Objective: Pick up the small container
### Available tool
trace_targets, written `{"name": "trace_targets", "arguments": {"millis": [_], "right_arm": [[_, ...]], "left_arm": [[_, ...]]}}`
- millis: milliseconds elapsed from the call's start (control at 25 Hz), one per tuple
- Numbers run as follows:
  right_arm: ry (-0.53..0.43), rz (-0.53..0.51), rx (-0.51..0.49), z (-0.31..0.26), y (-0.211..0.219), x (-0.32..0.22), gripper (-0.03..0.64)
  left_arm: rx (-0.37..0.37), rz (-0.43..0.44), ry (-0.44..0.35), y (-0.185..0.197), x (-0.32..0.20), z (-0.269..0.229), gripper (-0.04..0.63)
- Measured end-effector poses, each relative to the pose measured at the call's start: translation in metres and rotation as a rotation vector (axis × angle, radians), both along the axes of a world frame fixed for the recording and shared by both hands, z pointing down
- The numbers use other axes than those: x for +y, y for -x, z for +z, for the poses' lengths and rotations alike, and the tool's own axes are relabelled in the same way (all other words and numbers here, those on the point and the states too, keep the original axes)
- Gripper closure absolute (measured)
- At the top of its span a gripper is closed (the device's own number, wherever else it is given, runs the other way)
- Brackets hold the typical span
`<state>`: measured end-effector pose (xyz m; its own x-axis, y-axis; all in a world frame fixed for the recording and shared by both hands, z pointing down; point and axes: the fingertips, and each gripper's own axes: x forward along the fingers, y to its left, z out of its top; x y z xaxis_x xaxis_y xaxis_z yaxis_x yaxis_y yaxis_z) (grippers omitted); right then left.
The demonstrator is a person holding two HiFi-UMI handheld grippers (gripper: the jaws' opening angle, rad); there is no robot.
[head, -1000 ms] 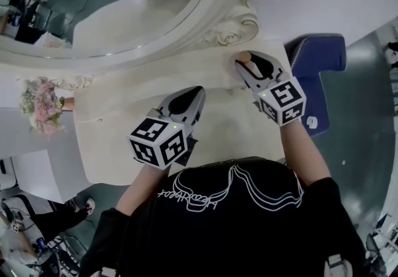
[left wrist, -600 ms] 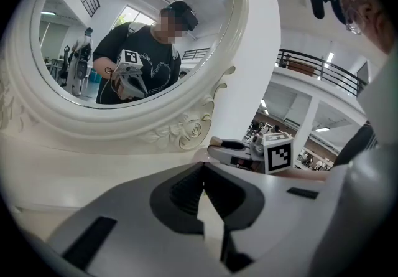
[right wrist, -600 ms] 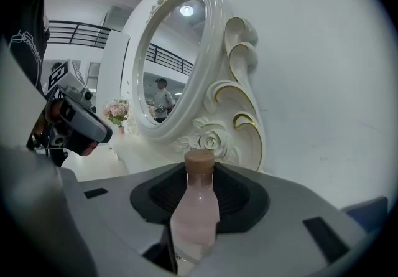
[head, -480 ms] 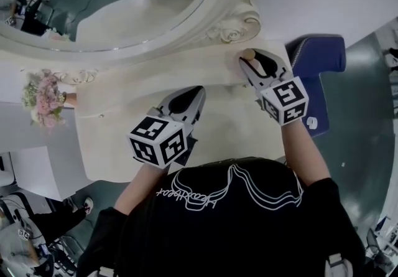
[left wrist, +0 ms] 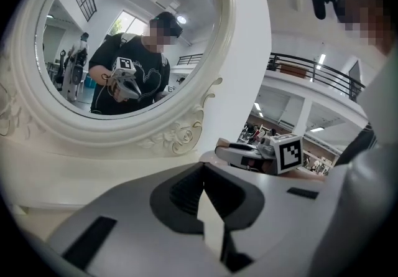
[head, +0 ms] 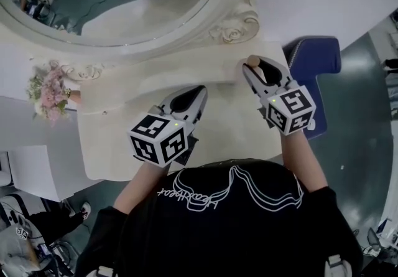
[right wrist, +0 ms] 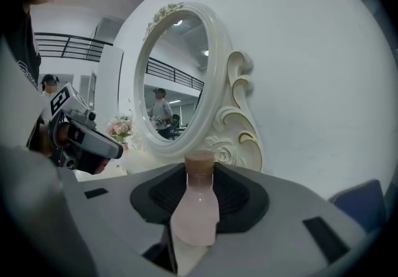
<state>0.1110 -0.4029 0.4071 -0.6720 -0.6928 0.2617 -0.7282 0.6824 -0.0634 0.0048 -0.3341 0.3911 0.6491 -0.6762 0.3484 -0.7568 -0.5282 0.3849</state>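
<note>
While the left tongs [head: 200, 90] sit shut and empty, the right tongs [head: 251, 64] grip the small container [right wrist: 194, 207].
Head view catches only its brown cap over the tabletop [head: 118, 101]; right gripper view reveals the pink body. A second ago it sat further left.

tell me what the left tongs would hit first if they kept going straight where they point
Left tongs would likely meet the mirror frame first, near its lower edge; depth is unclear.

Brown-capped pink small container [right wrist: 194, 210] stands upright, clamped between jaws.
</note>
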Motion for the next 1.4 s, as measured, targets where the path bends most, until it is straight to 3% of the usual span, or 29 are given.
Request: {"name": "trace_targets", "arguments": {"millis": [640,1400], "right_arm": [[-0.039,0.004,-0.079,-0.043,0.008,0.073,0.477],[-0.015,0.028,-0.105,-0.038,0.008,0.086,0.477]], "left_arm": [[0.036,0.028,-0.056,0.004,0.024,-0.02,0.594],[0.034,0.041,-0.062,0.001,0.03,-0.02,0.594]]}}
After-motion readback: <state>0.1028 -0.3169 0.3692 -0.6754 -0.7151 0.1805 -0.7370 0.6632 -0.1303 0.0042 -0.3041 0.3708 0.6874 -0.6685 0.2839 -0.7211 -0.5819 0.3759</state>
